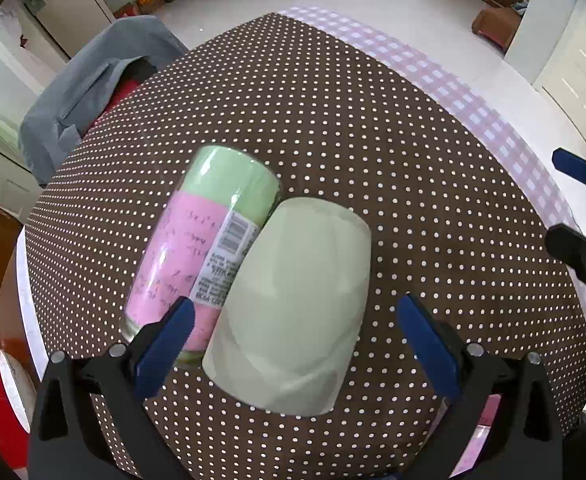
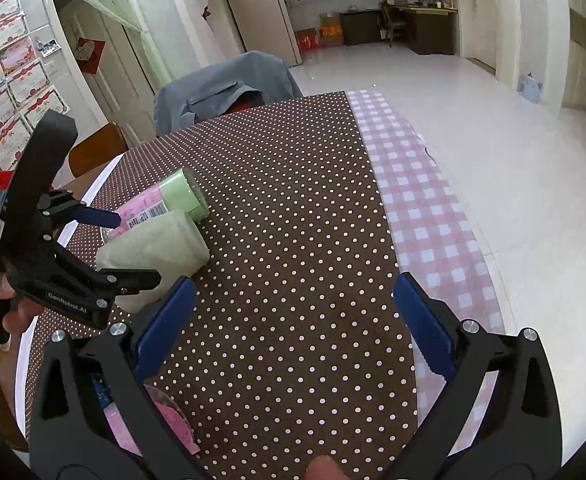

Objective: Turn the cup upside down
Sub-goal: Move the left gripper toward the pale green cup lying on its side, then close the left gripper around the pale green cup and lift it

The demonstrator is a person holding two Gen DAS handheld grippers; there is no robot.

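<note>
Pale green cup point(image 1: 293, 304) on its side between spread left gripper point(image 1: 295, 334) fingers, contact unclear; mouth hidden. Right gripper point(image 2: 293, 320) open, empty.

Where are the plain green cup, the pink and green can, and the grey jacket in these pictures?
cup point(image 1: 293, 312): left wrist view, middle of its side wall.
can point(image 1: 197, 248): left wrist view, pink part of the label.
jacket point(image 2: 221, 88): right wrist view, cloth over the chair back.
</note>
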